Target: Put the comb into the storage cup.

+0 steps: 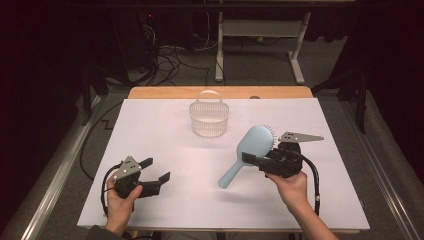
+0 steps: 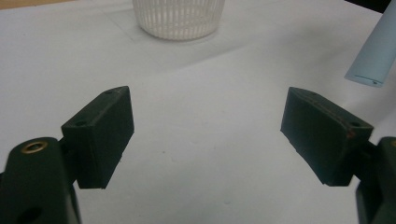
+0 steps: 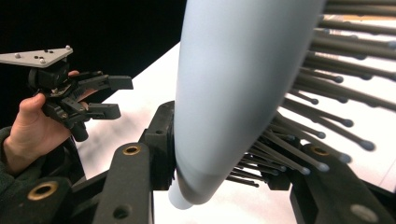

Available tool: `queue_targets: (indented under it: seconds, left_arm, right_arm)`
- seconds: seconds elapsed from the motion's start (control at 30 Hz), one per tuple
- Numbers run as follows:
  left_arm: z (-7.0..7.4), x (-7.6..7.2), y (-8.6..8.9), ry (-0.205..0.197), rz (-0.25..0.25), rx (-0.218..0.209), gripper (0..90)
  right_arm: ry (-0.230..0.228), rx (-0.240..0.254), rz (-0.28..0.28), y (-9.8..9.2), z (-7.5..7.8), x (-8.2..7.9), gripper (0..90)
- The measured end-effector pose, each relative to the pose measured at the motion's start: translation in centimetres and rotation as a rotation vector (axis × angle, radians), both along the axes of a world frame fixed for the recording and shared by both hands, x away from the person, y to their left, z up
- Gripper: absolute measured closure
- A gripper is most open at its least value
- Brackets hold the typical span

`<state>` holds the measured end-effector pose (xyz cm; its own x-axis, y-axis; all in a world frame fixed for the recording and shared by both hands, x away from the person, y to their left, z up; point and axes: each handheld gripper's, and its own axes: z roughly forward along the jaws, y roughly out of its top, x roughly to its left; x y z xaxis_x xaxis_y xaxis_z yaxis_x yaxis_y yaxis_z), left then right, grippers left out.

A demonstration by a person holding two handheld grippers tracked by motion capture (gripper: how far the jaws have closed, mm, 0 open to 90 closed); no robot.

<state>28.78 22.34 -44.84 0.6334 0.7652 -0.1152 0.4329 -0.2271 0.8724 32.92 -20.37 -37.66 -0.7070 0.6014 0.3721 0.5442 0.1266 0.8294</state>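
The left tongs (image 1: 156, 171) are held spread and empty above the white worktop (image 1: 165, 135), with bare surface ahead of them and the near-left edge close behind. Beyond and to their right, a white slatted basket (image 1: 209, 118) is set upright near the far edge. The right tongs (image 1: 252, 159) are pinched on a pale blue hairbrush (image 1: 248, 150) at the neck, the handle slanted down toward the left tongs. A slip is judged likely, since smooth back and springy bristles are gripped; the basket could be tipped by the long handle. Ample room is left between.
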Motion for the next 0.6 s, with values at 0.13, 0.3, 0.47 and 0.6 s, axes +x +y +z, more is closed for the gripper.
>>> queue_targets:
  seconds: [0.13,0.3,0.47,0.6]
  left_arm:
    - [-0.2,0.0,0.3,-0.013,0.018,-0.004,18.2]
    - [-0.5,-0.2,0.6,-0.003,0.024,-0.016,18.2]
    - [-0.7,-0.3,0.7,-0.007,0.033,-0.019,18.2]
    - [-0.9,-0.5,0.7,-0.007,0.036,-0.016,18.2]
  right_arm:
    - [0.001,-0.005,-0.005,-0.1,0.4,0.3,56.1]
    - [0.000,-0.015,-0.004,-0.2,0.9,0.6,56.0]
    - [0.005,-0.023,-0.005,-0.2,1.1,0.9,56.0]
    - [0.011,-0.023,-0.006,-0.2,1.2,1.2,56.0]
